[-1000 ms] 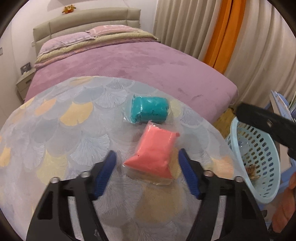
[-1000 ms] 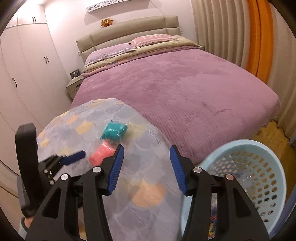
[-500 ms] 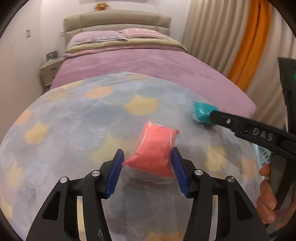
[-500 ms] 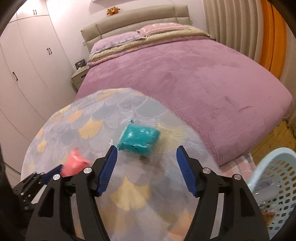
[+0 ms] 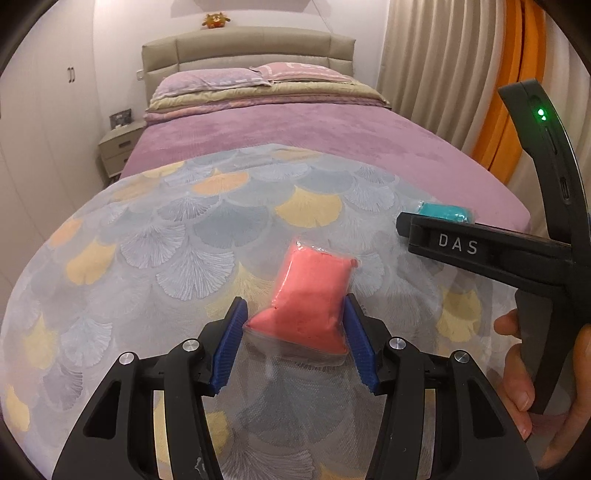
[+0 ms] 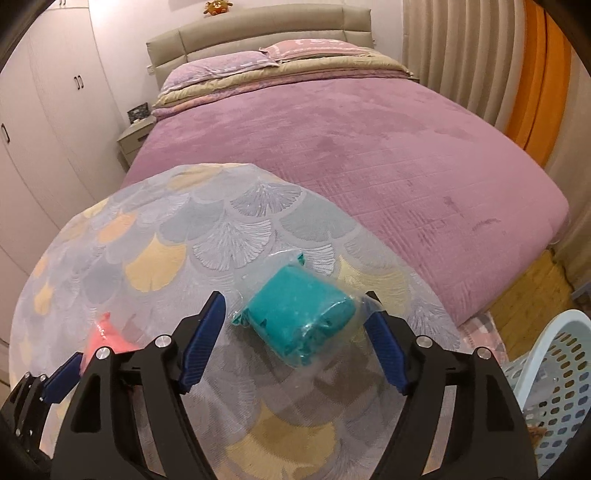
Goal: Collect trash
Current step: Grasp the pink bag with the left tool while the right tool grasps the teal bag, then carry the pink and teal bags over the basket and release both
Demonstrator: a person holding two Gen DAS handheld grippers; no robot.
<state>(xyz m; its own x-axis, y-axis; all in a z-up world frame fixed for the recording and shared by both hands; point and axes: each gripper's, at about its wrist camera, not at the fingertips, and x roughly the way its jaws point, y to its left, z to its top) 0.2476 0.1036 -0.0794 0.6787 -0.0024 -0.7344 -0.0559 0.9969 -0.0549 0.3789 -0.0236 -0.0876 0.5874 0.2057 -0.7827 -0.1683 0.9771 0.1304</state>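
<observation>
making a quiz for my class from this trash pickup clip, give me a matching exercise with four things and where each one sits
Things:
1. pink bag
2. teal bag
3. laundry basket
4. plush toy

Places:
A. on top of the headboard
B. between the left gripper's pads, which press on it
C. off the table's right edge, low down
D. between the right gripper's opening jaws, pads not pressing

Pairs: 1-B, 2-D, 3-C, 4-A

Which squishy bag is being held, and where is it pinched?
The left tool pinches the pink bag by its near, wider end. The right tool is opening around the teal bag, not gripping it.
</observation>
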